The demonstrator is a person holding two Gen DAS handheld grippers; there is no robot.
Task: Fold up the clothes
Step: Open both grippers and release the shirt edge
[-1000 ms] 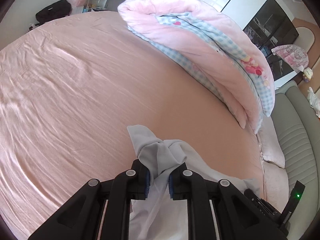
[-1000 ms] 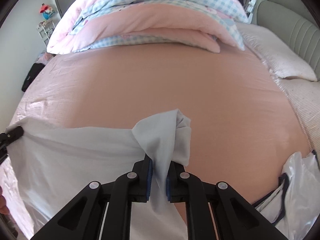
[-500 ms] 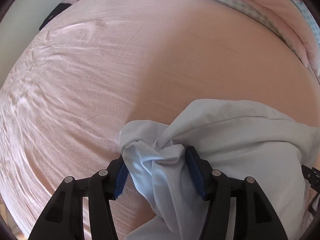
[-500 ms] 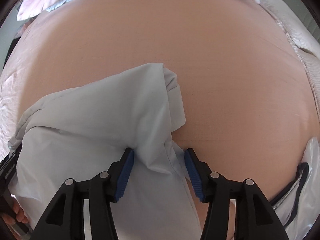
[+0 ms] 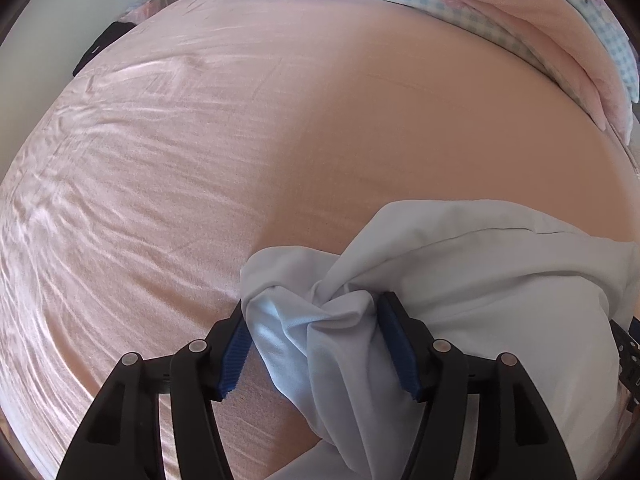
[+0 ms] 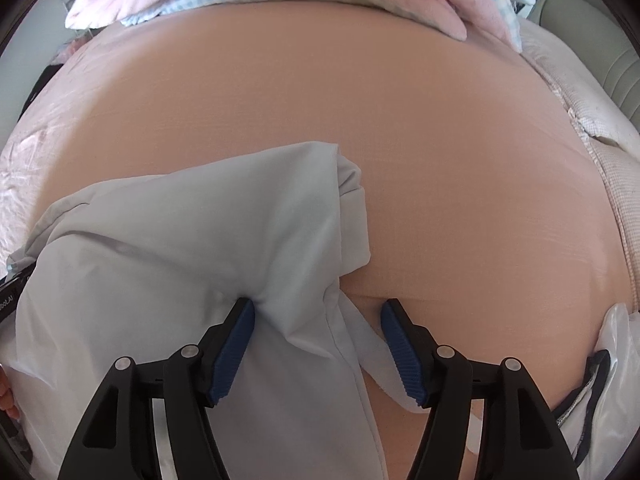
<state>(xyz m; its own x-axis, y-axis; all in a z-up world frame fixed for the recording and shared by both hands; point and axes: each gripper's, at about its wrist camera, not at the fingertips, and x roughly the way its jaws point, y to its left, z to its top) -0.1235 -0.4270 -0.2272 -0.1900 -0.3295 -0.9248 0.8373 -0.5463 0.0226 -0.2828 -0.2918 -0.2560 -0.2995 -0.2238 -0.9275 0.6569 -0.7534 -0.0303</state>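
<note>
A pale blue-grey garment (image 5: 480, 280) lies on the pink bed sheet (image 5: 240, 140). Its bunched corner sits between the blue pads of my left gripper (image 5: 316, 344), whose jaws are opening; the folds still brush both pads loosely. In the right wrist view the garment (image 6: 200, 240) spreads to the left, with a folded corner pointing up the bed. My right gripper (image 6: 318, 344) is also opening over the opposite corner. The cloth rests against its left pad, and its right pad stands clear over a thin strip of fabric.
A rolled pink and blue-check duvet (image 5: 520, 20) lies across the far side of the bed (image 6: 440, 140). A pillow (image 6: 580, 80) and grey headboard (image 6: 612, 40) are at right, and a white bag with dark trim (image 6: 616, 360) at lower right. Fingers (image 6: 6, 396) show at the left edge.
Both grippers came down to the bed with the garment's corners pinched. Their jaws then parted, and the cloth has settled onto the sheet.
</note>
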